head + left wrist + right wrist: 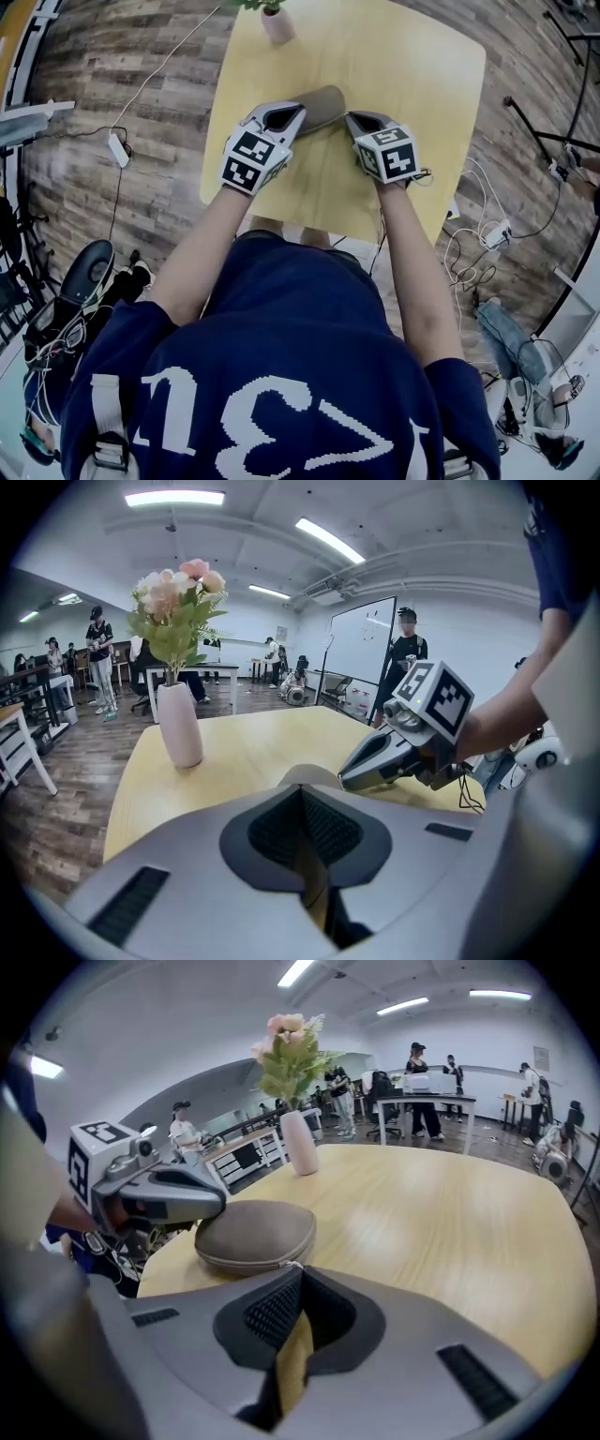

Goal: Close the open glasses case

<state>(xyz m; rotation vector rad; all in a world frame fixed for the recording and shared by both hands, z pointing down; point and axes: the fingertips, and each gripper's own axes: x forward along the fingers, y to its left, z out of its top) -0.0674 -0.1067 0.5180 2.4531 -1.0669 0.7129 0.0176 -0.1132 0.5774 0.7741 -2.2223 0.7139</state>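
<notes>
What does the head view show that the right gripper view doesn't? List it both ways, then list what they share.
Head view only: the person's back, the cube on the right claw, floor cables.

Right gripper view only: people at desks, ceiling lights, the zip seam.

Both: table, case, vase, left claw.
</notes>
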